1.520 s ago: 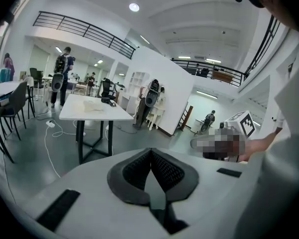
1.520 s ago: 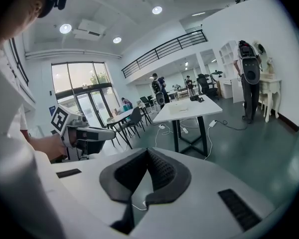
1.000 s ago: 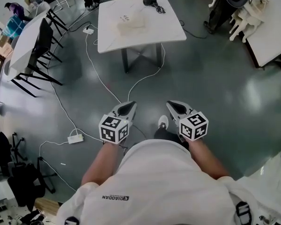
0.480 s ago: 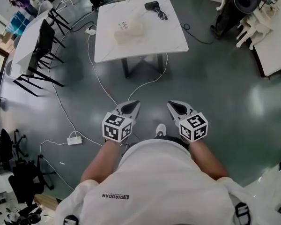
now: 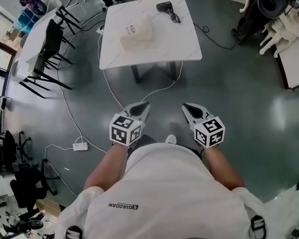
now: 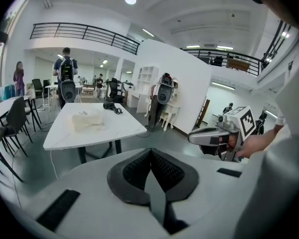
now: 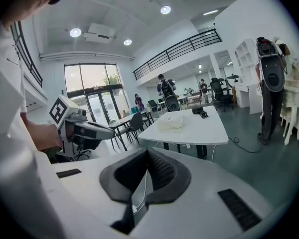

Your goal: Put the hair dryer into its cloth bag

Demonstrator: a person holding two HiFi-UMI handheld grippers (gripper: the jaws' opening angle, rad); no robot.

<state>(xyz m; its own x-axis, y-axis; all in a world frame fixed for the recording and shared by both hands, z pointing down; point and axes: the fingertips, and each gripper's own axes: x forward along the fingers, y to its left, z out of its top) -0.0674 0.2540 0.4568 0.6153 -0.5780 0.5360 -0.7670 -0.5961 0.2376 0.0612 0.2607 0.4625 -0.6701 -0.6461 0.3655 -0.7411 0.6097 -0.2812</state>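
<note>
A black hair dryer (image 5: pixel 165 6) with its cord lies at the far right of a white table (image 5: pixel 179 44); it also shows small in the left gripper view, hair dryer (image 6: pixel 109 105), and the right gripper view, hair dryer (image 7: pixel 198 110). The cream cloth bag (image 5: pixel 136 32) sits crumpled near the table's middle, cloth bag (image 6: pixel 87 119), cloth bag (image 7: pixel 171 122). My left gripper (image 5: pixel 144 106) and right gripper (image 5: pixel 185 107) are both shut and empty, held out over the floor well short of the table.
White cables (image 5: pixel 109 88) and a power strip (image 5: pixel 80 146) lie on the grey floor between me and the table. Black chairs (image 5: pixel 47 44) and another table stand at the left; white furniture (image 5: pixel 284 24) at the right. People stand far back.
The table with the dryer and bag has come closer and lower in the head view as I walk toward it. Both grippers stay shut, held the same way.
</note>
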